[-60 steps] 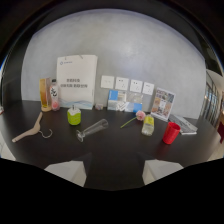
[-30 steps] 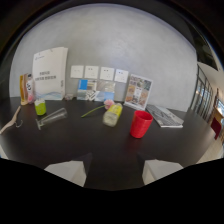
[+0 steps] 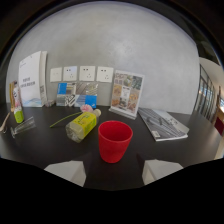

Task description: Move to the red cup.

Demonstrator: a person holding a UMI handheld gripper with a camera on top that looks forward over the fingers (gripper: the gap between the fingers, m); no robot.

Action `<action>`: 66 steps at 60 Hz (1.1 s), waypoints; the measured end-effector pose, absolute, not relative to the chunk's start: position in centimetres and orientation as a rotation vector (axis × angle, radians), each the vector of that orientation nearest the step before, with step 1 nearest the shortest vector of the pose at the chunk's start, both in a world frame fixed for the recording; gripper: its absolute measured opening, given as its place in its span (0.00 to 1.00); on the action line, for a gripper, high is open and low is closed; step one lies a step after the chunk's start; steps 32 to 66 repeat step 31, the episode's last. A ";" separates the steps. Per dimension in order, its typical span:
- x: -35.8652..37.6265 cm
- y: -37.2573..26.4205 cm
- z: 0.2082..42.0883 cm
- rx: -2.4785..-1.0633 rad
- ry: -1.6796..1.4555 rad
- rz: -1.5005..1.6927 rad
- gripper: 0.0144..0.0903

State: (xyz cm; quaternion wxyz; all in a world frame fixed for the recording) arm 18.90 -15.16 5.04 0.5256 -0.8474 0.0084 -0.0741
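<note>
The red cup (image 3: 114, 141) stands upright on the dark table (image 3: 175, 150), just ahead of my gripper (image 3: 113, 172) and in line with the gap between the fingers. My two pale fingertips (image 3: 65, 172) sit wide apart with nothing between them; the gripper is open. A yellow-green bottle (image 3: 81, 125) lies on its side just left of the cup, nearly touching it.
A picture stand (image 3: 126, 94) and a magazine (image 3: 161, 123) lie behind and right of the cup. Cards lean on the wall (image 3: 80, 73). Farther left are a white sign (image 3: 31, 77), a clear tumbler on its side (image 3: 22, 126) and a small green cup (image 3: 18, 115).
The view has swung right and moved closer: the red cup has shifted from off to the right to the middle ahead of the fingers and looks larger.
</note>
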 end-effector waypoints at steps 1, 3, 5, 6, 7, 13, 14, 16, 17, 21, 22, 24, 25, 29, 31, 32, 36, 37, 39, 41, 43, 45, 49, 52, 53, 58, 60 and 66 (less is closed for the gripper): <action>18.9 -14.9 5.0 -2.028 0.018 -0.172 0.93; 18.9 -14.6 4.8 -2.031 0.015 -0.163 0.94; 18.9 -14.3 4.7 -2.032 0.011 -0.155 0.93; 18.9 -14.2 4.7 -2.033 0.009 -0.152 0.93; 18.9 -14.1 4.6 -2.033 0.008 -0.149 0.93; 19.0 -13.8 4.5 -2.032 0.003 -0.135 0.93; 19.0 -13.7 4.5 -2.033 0.001 -0.134 0.93; 19.0 -13.7 4.5 -2.034 -0.001 -0.132 0.94; 19.0 -13.7 4.5 -2.033 -0.002 -0.130 0.94; 19.0 -13.7 4.5 -2.031 -0.004 -0.125 0.93; 19.0 -13.6 4.5 -2.030 -0.006 -0.125 0.93; 19.1 -13.6 4.5 -2.030 -0.009 -0.129 0.93; 19.1 -13.6 4.5 -2.030 -0.010 -0.131 0.93; 19.1 -13.7 4.6 -2.031 -0.012 -0.130 0.92; 19.1 -13.7 4.6 -2.029 -0.015 -0.129 0.93; 19.1 -13.7 4.6 -2.029 -0.015 -0.129 0.93; 19.1 -13.7 4.6 -2.029 -0.015 -0.129 0.93; 19.1 -13.7 4.6 -2.029 -0.015 -0.129 0.93; 19.1 -13.7 4.6 -2.029 -0.015 -0.129 0.93; 19.1 -13.7 4.6 -2.029 -0.015 -0.129 0.93; 19.1 -13.7 4.6 -2.029 -0.015 -0.129 0.93; 19.1 -13.7 4.6 -2.029 -0.015 -0.129 0.93; 19.1 -13.7 4.6 -2.029 -0.015 -0.129 0.93; 19.1 -13.7 4.6 -2.029 -0.015 -0.129 0.93; 19.1 -13.7 4.6 -2.029 -0.015 -0.129 0.93; 19.1 -13.7 4.6 -2.029 -0.015 -0.129 0.93; 19.1 -13.7 4.6 -2.029 -0.015 -0.129 0.93; 19.1 -13.7 4.6 -2.029 -0.015 -0.129 0.93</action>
